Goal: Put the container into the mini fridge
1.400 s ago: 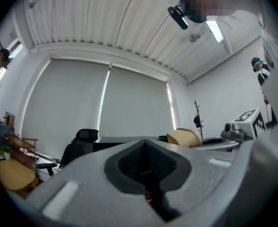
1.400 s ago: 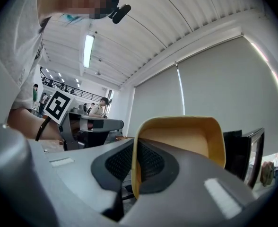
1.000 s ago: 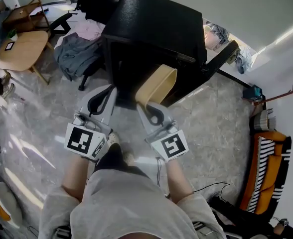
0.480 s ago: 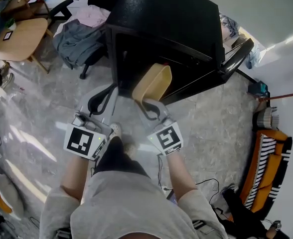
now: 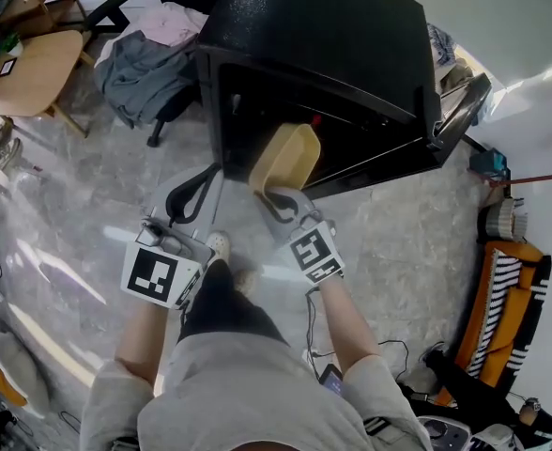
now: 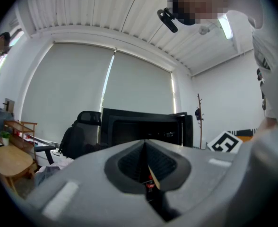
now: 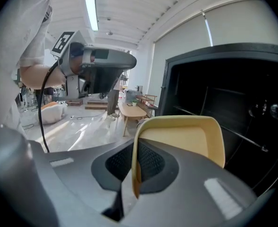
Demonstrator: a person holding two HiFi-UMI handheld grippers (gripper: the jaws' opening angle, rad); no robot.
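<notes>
The black mini fridge (image 5: 332,45) stands on the floor with its door (image 5: 459,106) swung open to the right. A tan plastic container (image 5: 283,157) is held at the fridge's mouth, its far end inside the dark opening. My right gripper (image 5: 274,195) is shut on the container's near rim (image 7: 135,174); the container (image 7: 186,136) fills the right gripper view, with the fridge interior (image 7: 233,103) behind it. My left gripper (image 5: 193,188) hangs left of the container, jaws shut and empty, pointing at the fridge (image 6: 143,126).
A chair draped with grey and pink clothes (image 5: 145,69) stands left of the fridge. A wooden table (image 5: 27,73) is at far left. An orange striped seat (image 5: 511,299) sits at right. Cables (image 5: 389,346) lie on the marble floor.
The right gripper has pushed the container forward, from in front of the fridge into its opening. The left gripper has barely moved.
</notes>
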